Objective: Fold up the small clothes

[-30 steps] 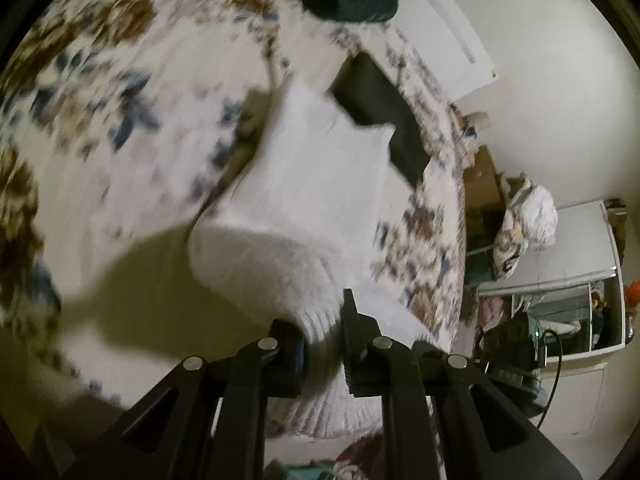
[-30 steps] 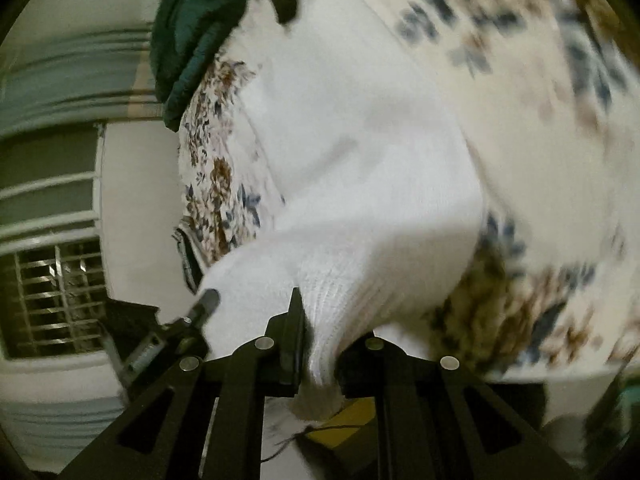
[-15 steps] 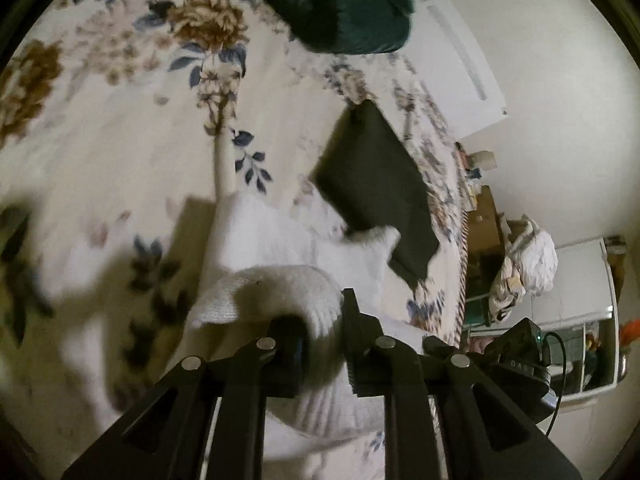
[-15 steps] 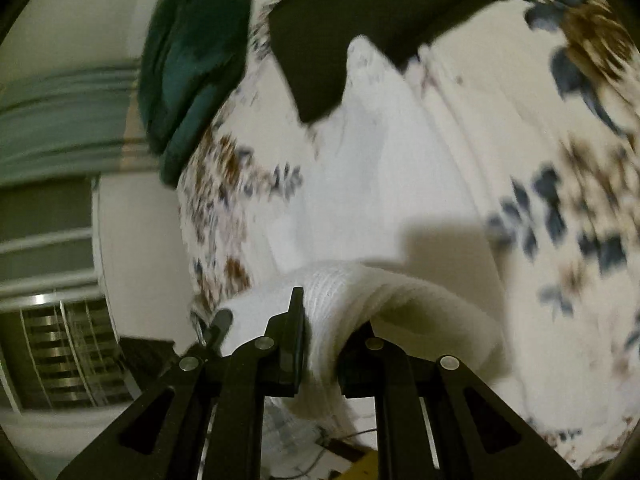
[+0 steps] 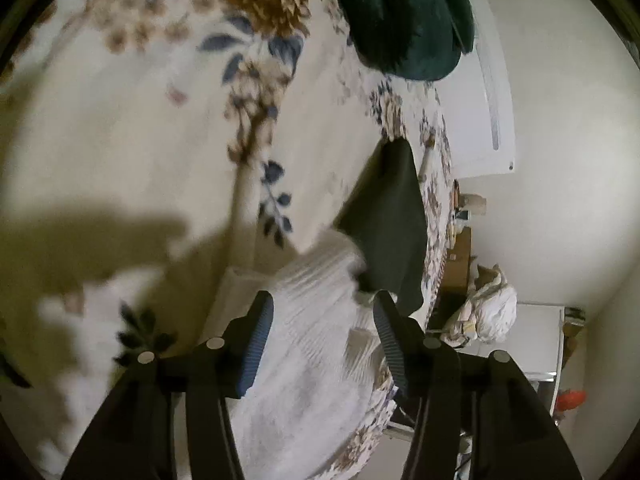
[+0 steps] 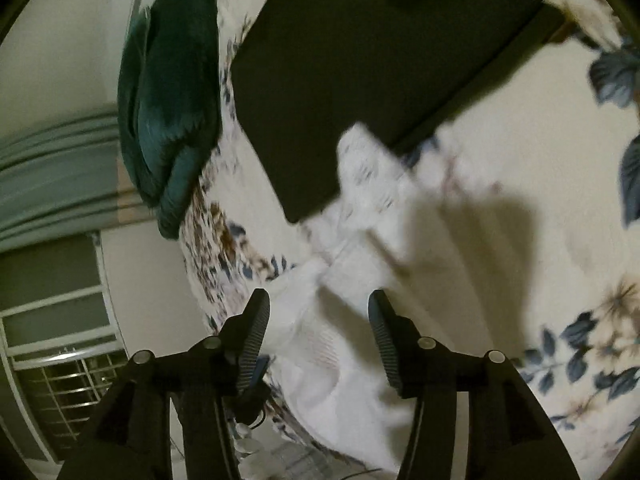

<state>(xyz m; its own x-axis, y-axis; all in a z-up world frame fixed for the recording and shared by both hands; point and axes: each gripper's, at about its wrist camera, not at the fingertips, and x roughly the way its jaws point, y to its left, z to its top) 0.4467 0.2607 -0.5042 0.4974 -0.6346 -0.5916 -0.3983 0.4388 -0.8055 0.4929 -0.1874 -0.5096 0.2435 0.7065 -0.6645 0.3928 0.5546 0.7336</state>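
White ribbed knit garment point(image 5: 316, 344) lies bunched on the floral bedspread point(image 5: 132, 152), its far edge touching and slightly overlapping the near corner of the folded dark cloth point(image 5: 390, 224). In the right wrist view the same white knit point(image 6: 352, 364) sits just below that dark cloth point(image 6: 360, 64), one white corner lapping over its edge. Left gripper point(image 5: 320, 336) over the knit, jaws partway apart and opening; fabric shows between them but the pads are off it, nothing held. Right gripper point(image 6: 318, 336) likewise: jaws at a middling gap and opening, knit under and between them, not pinched. Dark green plush bundle point(image 5: 404, 16) lies beyond the dark cloth, well apart from the knit, at the bed's far edge; seen too from the right wrist point(image 6: 168, 108). Gripper shadows fall on the bedspread beside the knit. Background beyond the bed is cluttered, blurred.
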